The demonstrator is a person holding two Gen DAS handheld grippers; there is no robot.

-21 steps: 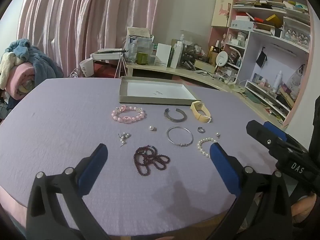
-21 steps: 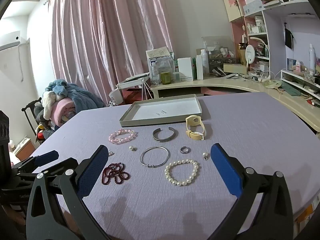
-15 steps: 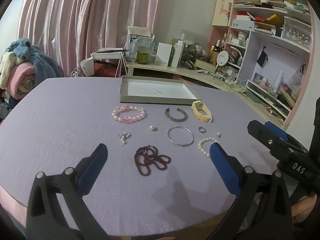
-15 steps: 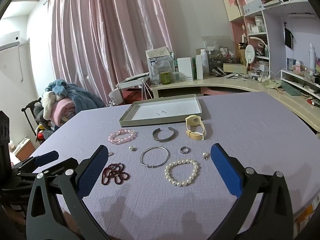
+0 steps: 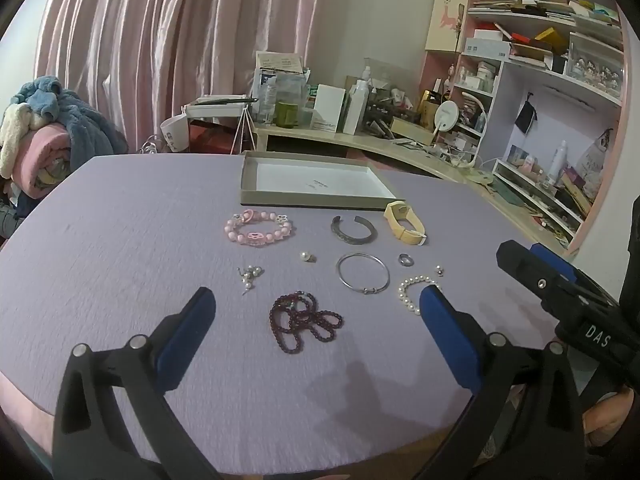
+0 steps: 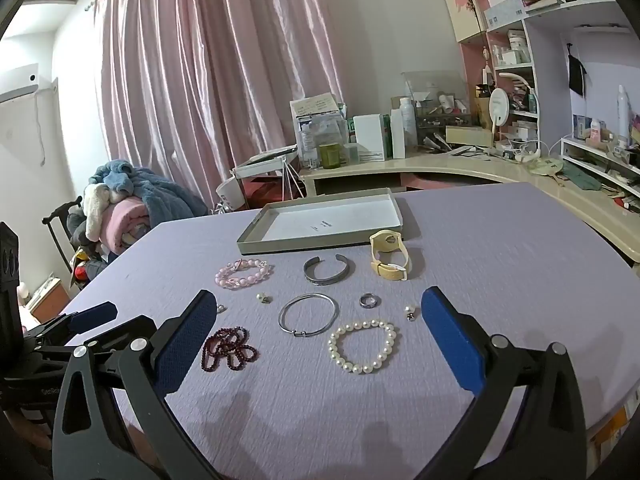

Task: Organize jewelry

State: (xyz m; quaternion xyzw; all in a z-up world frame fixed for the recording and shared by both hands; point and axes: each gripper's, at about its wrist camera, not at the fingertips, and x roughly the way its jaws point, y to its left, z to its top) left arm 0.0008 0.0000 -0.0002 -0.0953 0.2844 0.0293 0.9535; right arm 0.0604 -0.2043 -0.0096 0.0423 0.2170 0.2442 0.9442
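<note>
Jewelry lies on a purple table: a dark red bead string, a pearl bracelet, a thin silver bangle, a dark cuff, a pink bead bracelet, a yellow watch, a ring and small earrings. A shallow grey tray stands behind them, empty. My left gripper is open above the red beads. My right gripper is open above the bangle and pearls.
A cluttered desk and shelves run behind and to the right. A pile of blankets sits on a chair at the left. The right gripper shows at the right edge of the left wrist view.
Both views have shifted very slightly. The jewelry has not moved and both grippers stay open.
</note>
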